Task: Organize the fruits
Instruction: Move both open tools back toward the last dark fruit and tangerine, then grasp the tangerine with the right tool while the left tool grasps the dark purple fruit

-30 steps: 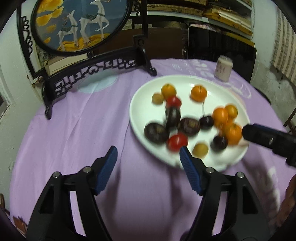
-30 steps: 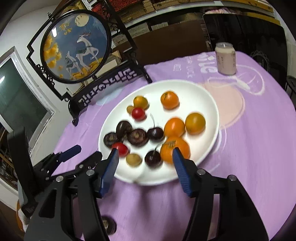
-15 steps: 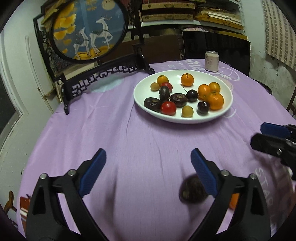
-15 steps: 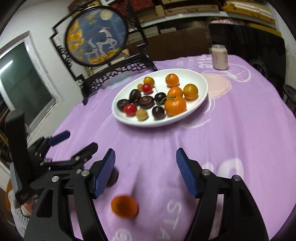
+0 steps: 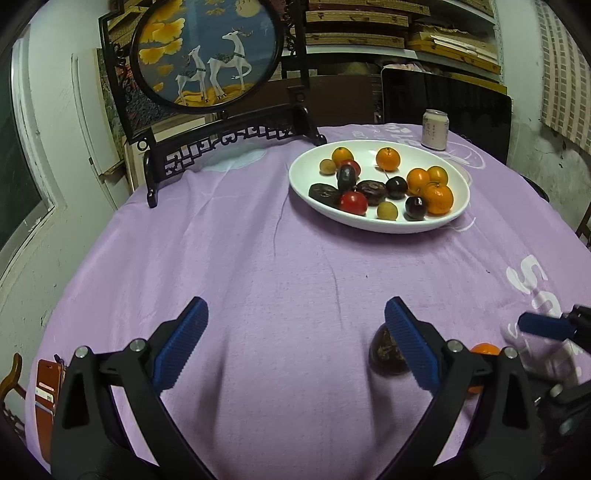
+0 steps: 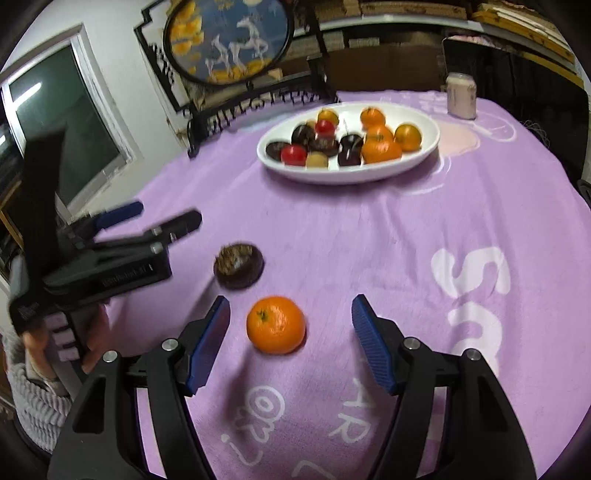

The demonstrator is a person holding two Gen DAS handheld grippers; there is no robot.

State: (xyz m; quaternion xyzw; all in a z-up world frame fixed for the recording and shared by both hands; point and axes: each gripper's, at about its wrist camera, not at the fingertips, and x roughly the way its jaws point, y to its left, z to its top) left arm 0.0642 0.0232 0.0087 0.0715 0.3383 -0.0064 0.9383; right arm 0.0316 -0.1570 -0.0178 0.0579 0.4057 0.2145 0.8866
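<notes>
Two fruits lie off the plate (image 6: 424, 155) on the table (image 6: 406, 240); the orange (image 6: 276, 325) sits between the right hand-held gripper's (image 6: 290, 339) spread jaws, nearer its left pad. The dark fruit (image 5: 384, 356) lies just beside the spread left hand-held gripper's (image 5: 295, 345) right finger, seemingly untouched.

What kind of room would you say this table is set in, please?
Probably a lived-in home room that doubles as storage: a cloth-covered table with a fruit plate, an ornamental deer screen in a carved stand, and shelves stacked with flat boards behind.
</notes>
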